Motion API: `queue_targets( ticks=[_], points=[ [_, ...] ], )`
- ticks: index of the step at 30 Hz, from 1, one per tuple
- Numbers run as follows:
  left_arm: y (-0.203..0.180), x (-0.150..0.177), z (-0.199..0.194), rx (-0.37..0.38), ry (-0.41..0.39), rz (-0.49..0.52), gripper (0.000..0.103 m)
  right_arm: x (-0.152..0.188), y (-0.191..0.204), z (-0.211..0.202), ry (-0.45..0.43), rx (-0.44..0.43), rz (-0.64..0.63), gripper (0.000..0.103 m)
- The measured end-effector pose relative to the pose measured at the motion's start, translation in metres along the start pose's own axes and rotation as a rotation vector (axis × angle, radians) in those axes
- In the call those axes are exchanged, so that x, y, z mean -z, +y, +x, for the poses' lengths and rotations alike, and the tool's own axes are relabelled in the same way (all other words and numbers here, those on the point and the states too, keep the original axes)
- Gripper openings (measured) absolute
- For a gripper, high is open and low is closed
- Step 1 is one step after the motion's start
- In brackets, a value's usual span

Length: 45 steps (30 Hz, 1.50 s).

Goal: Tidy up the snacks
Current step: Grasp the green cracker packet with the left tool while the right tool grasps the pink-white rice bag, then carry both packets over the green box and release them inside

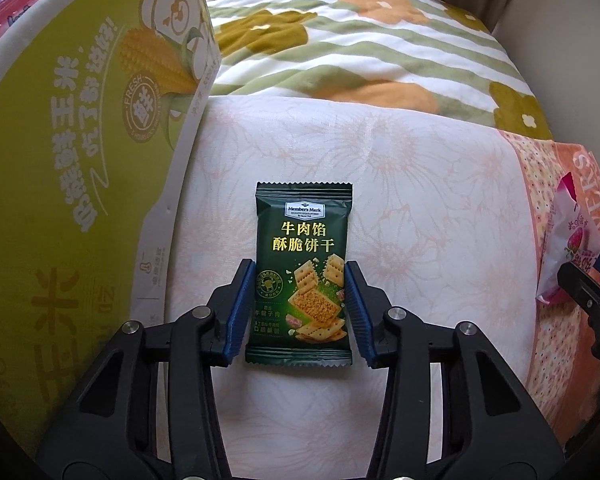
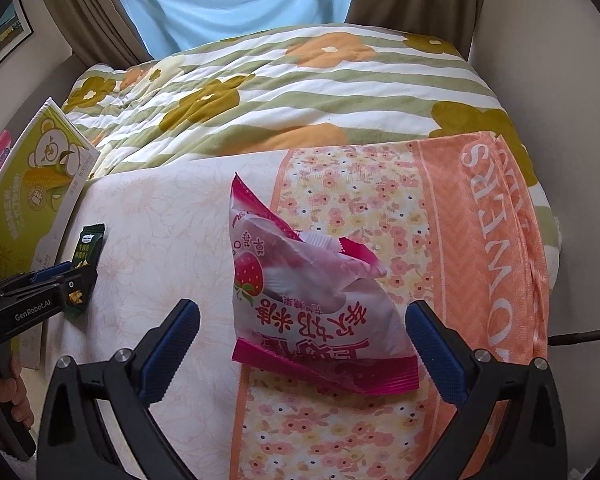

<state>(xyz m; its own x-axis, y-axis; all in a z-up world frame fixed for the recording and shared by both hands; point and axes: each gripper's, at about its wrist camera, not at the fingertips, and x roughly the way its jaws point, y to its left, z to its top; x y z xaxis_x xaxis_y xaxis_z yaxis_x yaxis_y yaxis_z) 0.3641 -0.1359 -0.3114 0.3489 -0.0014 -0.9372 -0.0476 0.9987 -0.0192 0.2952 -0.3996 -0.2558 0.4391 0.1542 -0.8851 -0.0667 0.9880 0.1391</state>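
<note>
- The green cracker pack (image 1: 300, 276) lies flat on the pale sheet (image 1: 420, 200), near the sheet's left edge and just beside the big yellow corn box (image 1: 60, 160).
- The blue pads of your left tongs (image 1: 299, 302) sit on both long sides of the pack's lower half. They look like they are touching it, so I think you are grabbing it now.
- I judge you are at the picking-up step. The pack is not lifted yet.
- Next, squeeze a bit more so the thin pack does not slip, lift it straight up, and carry it left to the box.
- The pink strawberry candy bag (image 2: 304, 288) rests puffed and tilted on the orange flower towel (image 2: 480, 240), toward the sheet's right edge, well apart from the green pack.
- Your right tongs (image 2: 304, 344) stand wide apart, one finger on each side of the bag's near end, not touching it.
- For that one, move forward a little and close on the bag's flat pink end.
- Both tools point forward and down at the bed. Your left hand (image 2: 8, 396) shows on the handle.
- The striped flower blanket (image 2: 300, 92) lies behind it all.
</note>
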Motion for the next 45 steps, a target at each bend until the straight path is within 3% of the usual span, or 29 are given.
queue_targets(
  ticks=[12, 19, 22, 29, 36, 45],
  points=[
    [0.001, 0.01, -0.012, 0.049, -0.009, -0.002, 0.041, -0.007, -0.002, 0.013, -0.01, 0.034, 0.01, 0.1],
    [0.006, 0.015, -0.02, 0.078, -0.017, -0.012, 0.04, -0.009, 0.008, 0.02, -0.006, 0.059, -0.017, 0.063],
    [0.007, 0.016, -0.027, 0.094, -0.028, -0.015, 0.041, -0.009, 0.01, 0.016, -0.019, 0.057, -0.025, 0.055],
    [-0.001, 0.016, -0.054, 0.131, -0.078, -0.011, 0.041, -0.005, 0.012, -0.011, -0.061, 0.037, -0.034, 0.051],
    [-0.006, 0.012, -0.11, 0.165, -0.181, -0.013, 0.041, -0.017, 0.02, -0.059, -0.134, 0.022, -0.063, 0.051],
    [0.036, 0.011, -0.203, 0.14, -0.328, -0.115, 0.041, -0.037, 0.066, -0.118, -0.199, -0.089, -0.177, 0.051]
  ],
)
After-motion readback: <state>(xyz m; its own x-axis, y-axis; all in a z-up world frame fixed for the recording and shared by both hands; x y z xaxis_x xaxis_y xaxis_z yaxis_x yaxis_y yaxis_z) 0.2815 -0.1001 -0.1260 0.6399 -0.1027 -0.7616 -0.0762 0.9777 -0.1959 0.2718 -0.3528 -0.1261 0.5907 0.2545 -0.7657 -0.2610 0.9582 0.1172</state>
